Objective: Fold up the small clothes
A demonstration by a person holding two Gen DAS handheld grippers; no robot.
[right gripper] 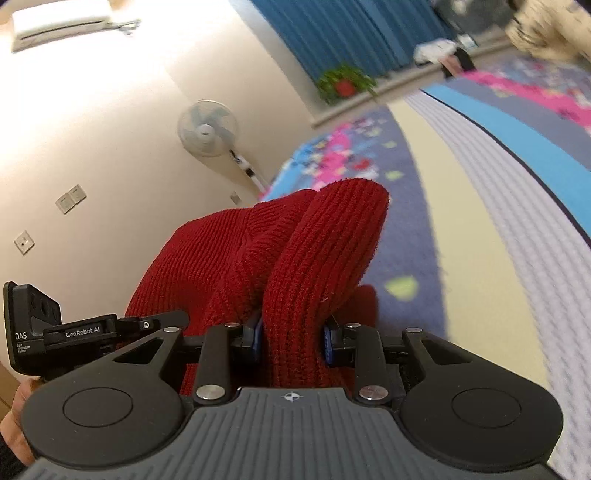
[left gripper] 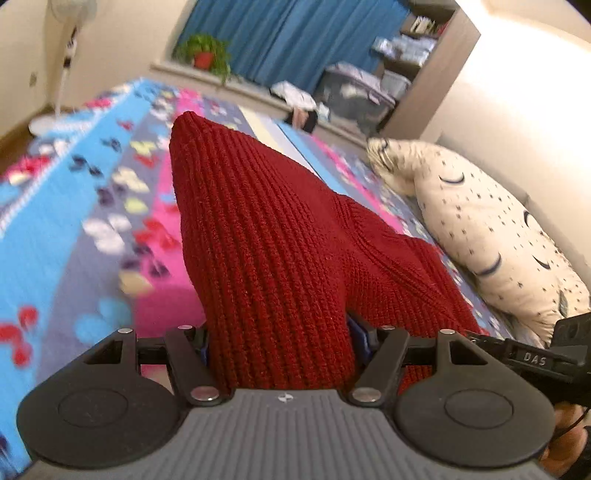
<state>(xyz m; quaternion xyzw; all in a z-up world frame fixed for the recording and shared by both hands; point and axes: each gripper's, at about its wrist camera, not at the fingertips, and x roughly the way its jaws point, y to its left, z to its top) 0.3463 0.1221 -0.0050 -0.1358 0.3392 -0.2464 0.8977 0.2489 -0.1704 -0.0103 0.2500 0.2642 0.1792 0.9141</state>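
1. We hold a red knitted garment (left gripper: 266, 236) in both tools; its ribbed cloth fills the middle of each wrist view and rises above the patterned bedspread (left gripper: 74, 206)
2. Our left gripper (left gripper: 282, 347) is clamped on a thick bunch of the knit, with the blue pads pressed into the cloth on either side and mostly hidden by it
3. From that grip the cloth runs forward to a rounded end over the bedspread's pink and blue bands, while another part drapes off to the right toward the pillow (left gripper: 491, 236)
4. Our right gripper (right gripper: 291, 341) is likewise closed on a fold of the red knitted garment (right gripper: 295, 266), and one blue pad (right gripper: 328, 345) shows just beside the squeezed ribs
5. In the right wrist view a rounded lobe of the knit stands ahead of the fingers, with more cloth bunched to its left
6. The left tool's black body, marked DAS, shows at the left edge of the right wrist view, near the cloth
7. The cream pillow with moon and star marks lies along the bedspread's right edge in the left wrist view
8. A standing fan (right gripper: 207, 129) is against the wall beyond the bed's far edge, and a potted plant (left gripper: 203, 53) sits on the sill before blue curtains (left gripper: 295, 33)
9. Both views are tilted and partly blurred, so we cannot tell which part of the garment each tool holds
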